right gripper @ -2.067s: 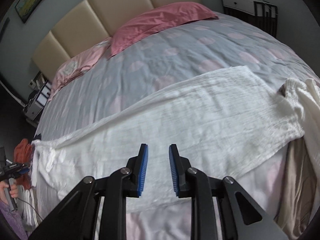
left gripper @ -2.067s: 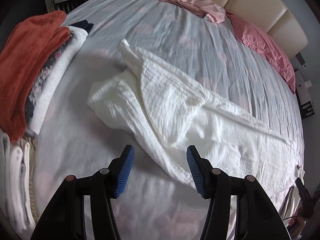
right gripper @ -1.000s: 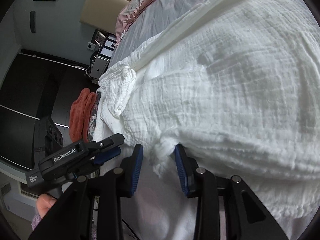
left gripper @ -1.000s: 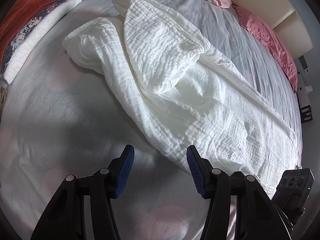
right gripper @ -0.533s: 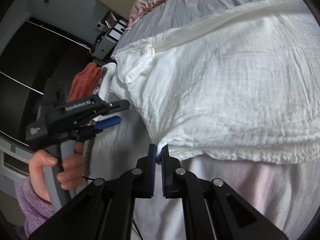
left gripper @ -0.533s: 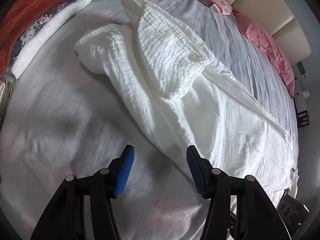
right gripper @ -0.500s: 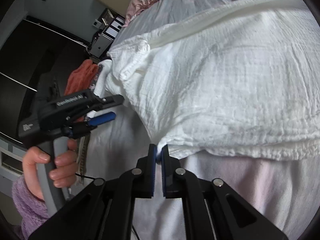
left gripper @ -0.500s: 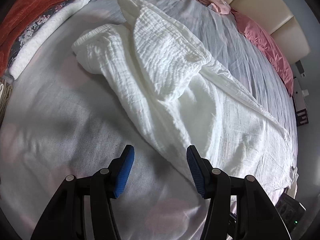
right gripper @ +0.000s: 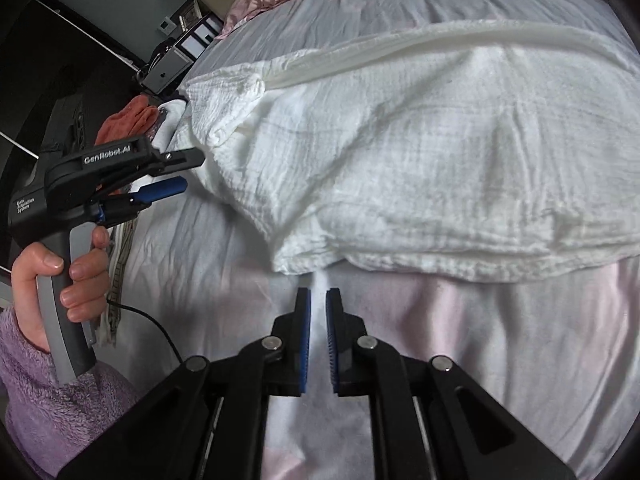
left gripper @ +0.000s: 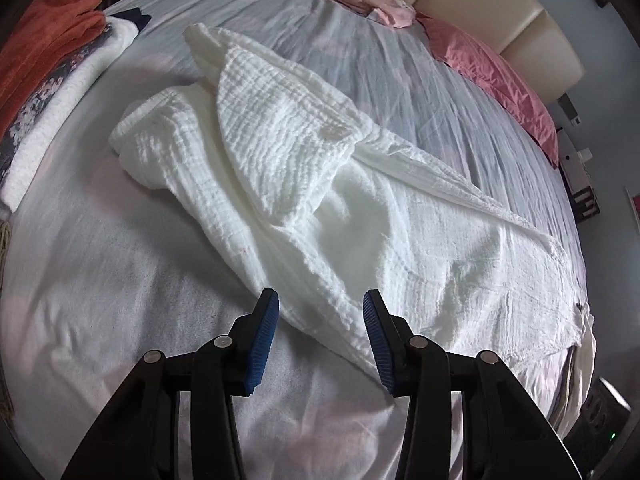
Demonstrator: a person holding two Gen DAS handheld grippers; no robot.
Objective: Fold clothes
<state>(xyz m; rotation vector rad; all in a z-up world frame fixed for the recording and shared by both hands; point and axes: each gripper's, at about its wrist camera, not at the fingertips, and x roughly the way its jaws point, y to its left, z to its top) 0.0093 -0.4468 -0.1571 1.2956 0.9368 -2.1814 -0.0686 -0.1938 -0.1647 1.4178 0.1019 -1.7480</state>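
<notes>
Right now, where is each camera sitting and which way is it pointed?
Left wrist: rides the left gripper, looking across the bed toward the headboard, over the white garment; its open fingers show.
Right wrist: rides the right gripper, low at the garment's near edge, facing the left side; its narrowly parted fingers and the person's left hand show.
Both share the garment and orange cloth.

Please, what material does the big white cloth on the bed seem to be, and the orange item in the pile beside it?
White cloth: probably cotton muslin or gauze, matte; its surface has fine crinkled ridges. Orange item: looks like terry or fleece, fuzzy and thick, though too blurred to tell for certain.
</notes>
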